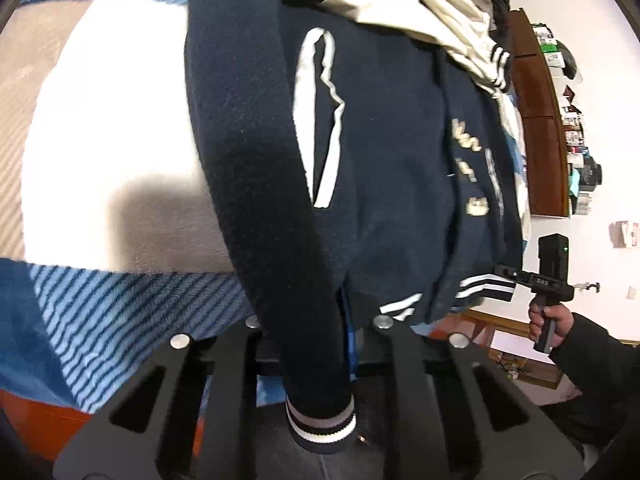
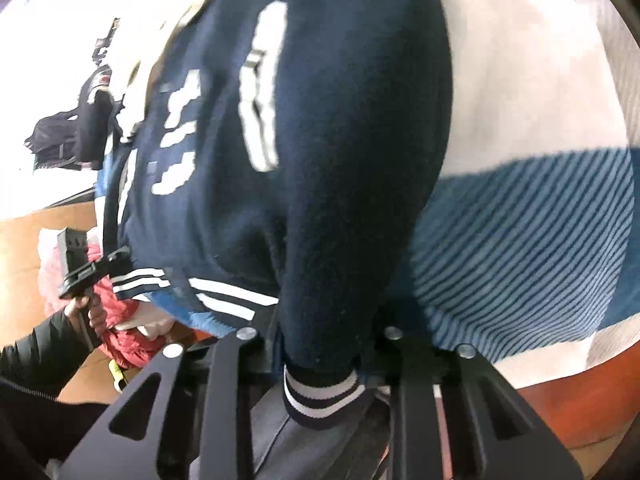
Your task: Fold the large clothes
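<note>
sleeves are the story here: the left gripper is clamped on one navy sleeve just above its striped cuff, low in the middle of the left wrist frame, and the right gripper is clamped the same way on the other sleeve above its cuff. both sets of jaws stand close together with cloth pinched between them.

the navy jacket itself lies spread over the striped blue and white blanket, body filling the centre of both frames, white pocket trim in the upper middle, striped hem at lower left of the right wrist view. a cream garment overlaps its far end at the top. at the right edge of the left view you can see the person's other hand on its handle.

judging the step as bringing both sleeves in across the chest. to do it well: lift the two cuffs evenly, keep the sleeves taut but not dragging the body off the blanket, carry them inward so they cross flat over the front, and let go only once the fabric lies smooth. watch that the heavy knit doesn't slip out of the grip, and that the cream garment isn't pulled along.
</note>
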`<state>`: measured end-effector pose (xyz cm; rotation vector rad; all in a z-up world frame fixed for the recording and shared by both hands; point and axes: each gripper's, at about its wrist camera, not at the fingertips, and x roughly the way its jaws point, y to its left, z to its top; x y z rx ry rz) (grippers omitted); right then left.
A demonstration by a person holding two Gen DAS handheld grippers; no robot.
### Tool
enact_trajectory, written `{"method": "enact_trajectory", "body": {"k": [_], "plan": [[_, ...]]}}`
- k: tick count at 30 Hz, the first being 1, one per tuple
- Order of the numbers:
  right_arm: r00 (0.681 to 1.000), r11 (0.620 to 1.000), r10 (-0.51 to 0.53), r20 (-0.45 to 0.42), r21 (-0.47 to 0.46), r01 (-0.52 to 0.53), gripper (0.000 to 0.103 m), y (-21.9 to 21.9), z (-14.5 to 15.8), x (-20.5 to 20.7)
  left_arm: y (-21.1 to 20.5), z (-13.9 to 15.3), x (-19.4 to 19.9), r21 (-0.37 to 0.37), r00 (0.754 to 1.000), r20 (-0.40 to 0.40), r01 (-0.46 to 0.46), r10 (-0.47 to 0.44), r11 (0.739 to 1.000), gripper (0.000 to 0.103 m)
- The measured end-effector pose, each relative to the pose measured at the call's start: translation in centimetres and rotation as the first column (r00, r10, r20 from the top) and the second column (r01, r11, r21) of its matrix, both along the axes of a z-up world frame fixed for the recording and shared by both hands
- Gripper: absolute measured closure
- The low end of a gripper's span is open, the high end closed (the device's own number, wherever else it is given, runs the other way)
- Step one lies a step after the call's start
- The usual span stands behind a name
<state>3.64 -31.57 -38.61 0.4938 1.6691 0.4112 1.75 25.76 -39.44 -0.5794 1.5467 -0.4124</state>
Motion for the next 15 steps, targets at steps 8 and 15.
{"method": "enact_trajectory", "body": {"k": [8,15], "plan": [[0.995,0.994,-0.096,-0.023,0.045,0.097,0.086,0.7,3.9,1.2,-0.9,5.3,1.8,-0.073,0.999,0.031,0.016,-0.014,0.997,0.091],[0.978,0.973,-0.205,-0.037,0.102,0.207,0.086,-0.4,8.1,2.9,0.5,10.1,3.8,-0.064,0.999,0.018,-0.038,0.039,0.997,0.092]]}}
